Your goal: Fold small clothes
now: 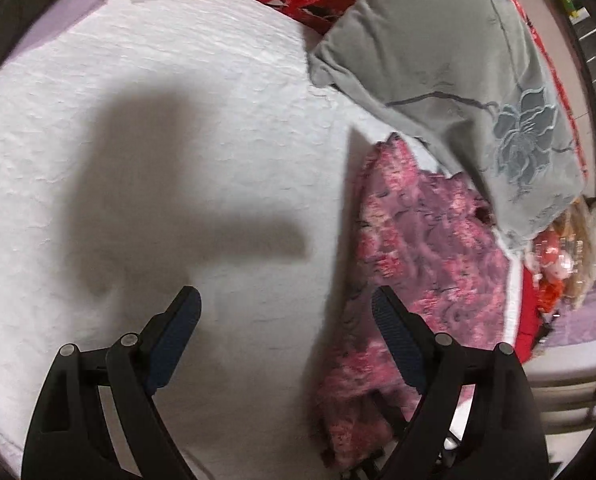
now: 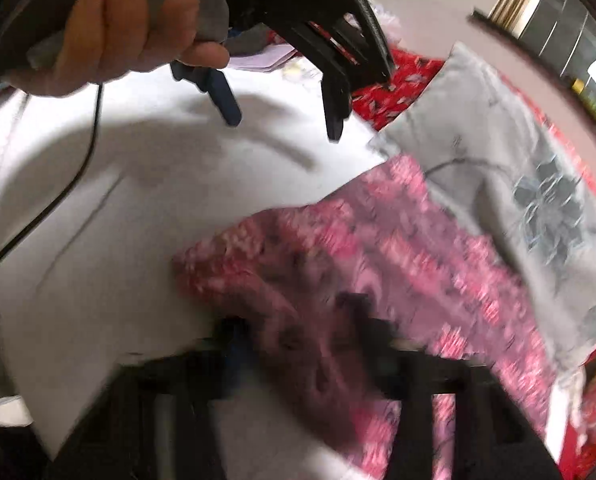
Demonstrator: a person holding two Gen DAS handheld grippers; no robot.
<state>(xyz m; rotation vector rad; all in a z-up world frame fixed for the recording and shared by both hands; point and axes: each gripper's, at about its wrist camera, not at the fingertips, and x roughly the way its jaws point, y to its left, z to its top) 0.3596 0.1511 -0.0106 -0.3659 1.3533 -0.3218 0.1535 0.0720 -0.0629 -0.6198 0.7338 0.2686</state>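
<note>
The left tool (image 1: 286,312) is hanging released above the white bed (image 1: 178,120). The right tool (image 2: 298,344) seems to be gripping the pink garment (image 2: 377,240), though blur obscures it. The garment is lying crumpled beside the grey pillow (image 1: 457,60); folding looks barely begun.

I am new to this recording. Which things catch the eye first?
The pink cloth stands out, bunched on the white sheet beside a grey pillow. The left claw hangs open above the bare sheet. The right claw is blurred, with the cloth draped over it.
</note>
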